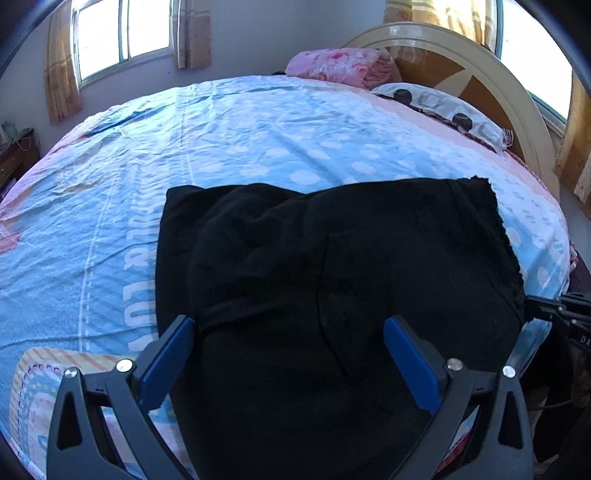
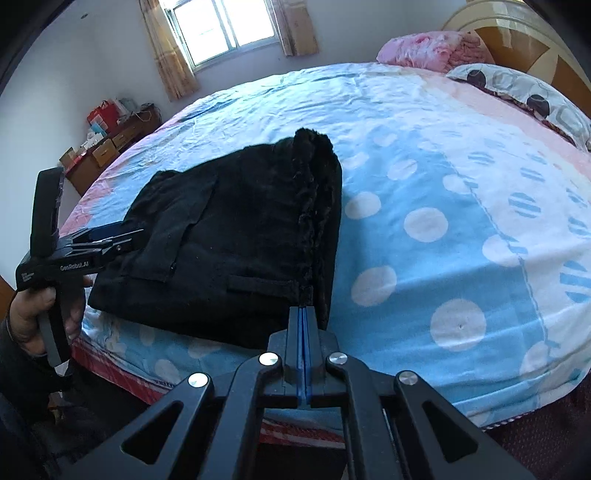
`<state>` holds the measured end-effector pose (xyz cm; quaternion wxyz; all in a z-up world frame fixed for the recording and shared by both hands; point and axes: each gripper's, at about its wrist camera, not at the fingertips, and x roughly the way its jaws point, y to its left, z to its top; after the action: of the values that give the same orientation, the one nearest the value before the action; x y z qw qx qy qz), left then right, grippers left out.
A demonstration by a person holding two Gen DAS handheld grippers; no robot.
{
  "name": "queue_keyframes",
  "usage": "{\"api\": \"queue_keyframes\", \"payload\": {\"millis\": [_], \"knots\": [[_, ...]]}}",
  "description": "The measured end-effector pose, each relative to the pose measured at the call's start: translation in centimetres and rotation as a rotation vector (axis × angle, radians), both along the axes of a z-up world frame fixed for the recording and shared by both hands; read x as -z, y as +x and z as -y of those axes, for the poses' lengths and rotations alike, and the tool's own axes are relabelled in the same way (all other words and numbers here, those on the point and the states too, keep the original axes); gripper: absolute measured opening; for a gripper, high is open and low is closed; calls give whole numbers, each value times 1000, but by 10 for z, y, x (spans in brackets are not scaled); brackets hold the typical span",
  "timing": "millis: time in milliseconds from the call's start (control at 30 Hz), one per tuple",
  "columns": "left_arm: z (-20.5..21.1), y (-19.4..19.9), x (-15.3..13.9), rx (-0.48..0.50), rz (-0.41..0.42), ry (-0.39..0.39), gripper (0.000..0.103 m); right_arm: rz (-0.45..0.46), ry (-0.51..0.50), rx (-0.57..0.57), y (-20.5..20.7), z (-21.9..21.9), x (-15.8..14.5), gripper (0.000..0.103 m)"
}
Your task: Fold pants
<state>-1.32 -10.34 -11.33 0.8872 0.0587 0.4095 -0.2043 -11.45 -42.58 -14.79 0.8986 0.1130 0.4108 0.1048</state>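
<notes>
The bed with the light blue sheet (image 1: 258, 140) printed with white dots and pink bands fills both of my views. At its far end stands a curved cream and brown wooden headboard (image 1: 461, 62). Against it rest a folded pink floral blanket (image 1: 336, 62) and a white pillow with dark round spots (image 1: 439, 103). A curtained window (image 2: 225, 29) sits in the wall beyond the bed, and a low wooden cabinet with boxes on top (image 2: 107, 140) stands below it at the bed's far side.

The black, thick-fabric pants (image 2: 236, 236) lie folded into a compact block on the near edge of the bed, close to me. A fuzzy lining shows along the block's right-hand edge in my right view. A back pocket seam is visible on the top layer.

My left gripper (image 1: 288, 354) is released: its blue-padded fingers (image 1: 170, 354) stand wide apart, one on each side of the pants' near portion, just above the fabric. In my right view the same tool appears side-on at the pants' left edge, held by my left hand (image 2: 40, 314).

My right gripper (image 2: 303, 317) is clenched, the blue pads pressed together at the pants' near right corner. I cannot tell whether fabric is pinched between them.
</notes>
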Motion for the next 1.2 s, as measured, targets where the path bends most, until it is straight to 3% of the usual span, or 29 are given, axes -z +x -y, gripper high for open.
{"api": "queue_keyframes", "payload": {"millis": [167, 333, 433, 600, 700, 833, 1100, 1133, 1200], "knots": [[-21, -26, -12, -29, 71, -3, 103, 34, 47, 14, -10, 3, -14, 1], [-40, -48, -5, -71, 99, 30, 103, 94, 27, 19, -15, -7, -25, 2], [-42, -42, 11, -85, 44, 50, 103, 86, 26, 12, -5, -13, -21, 2], [-50, -35, 30, -94, -24, -22, 103, 29, -29, -6, 2, -21, -7, 3], [-46, -38, 33, -80, 15, -4, 103, 4, 27, -5, 4, -13, 2, 3], [-44, -37, 31, -81, 4, 1, 103, -11, 72, 5, 8, -8, 6, 3], [-43, -30, 27, -81, -46, 11, 103, 17, -38, -11, 1, -24, -8, 4], [-43, -29, 26, -79, -50, 9, 103, 25, -34, -13, 0, -24, -10, 8], [-45, -27, 25, -77, -57, 5, 103, 26, 16, -23, 1, -20, -15, 35]]}}
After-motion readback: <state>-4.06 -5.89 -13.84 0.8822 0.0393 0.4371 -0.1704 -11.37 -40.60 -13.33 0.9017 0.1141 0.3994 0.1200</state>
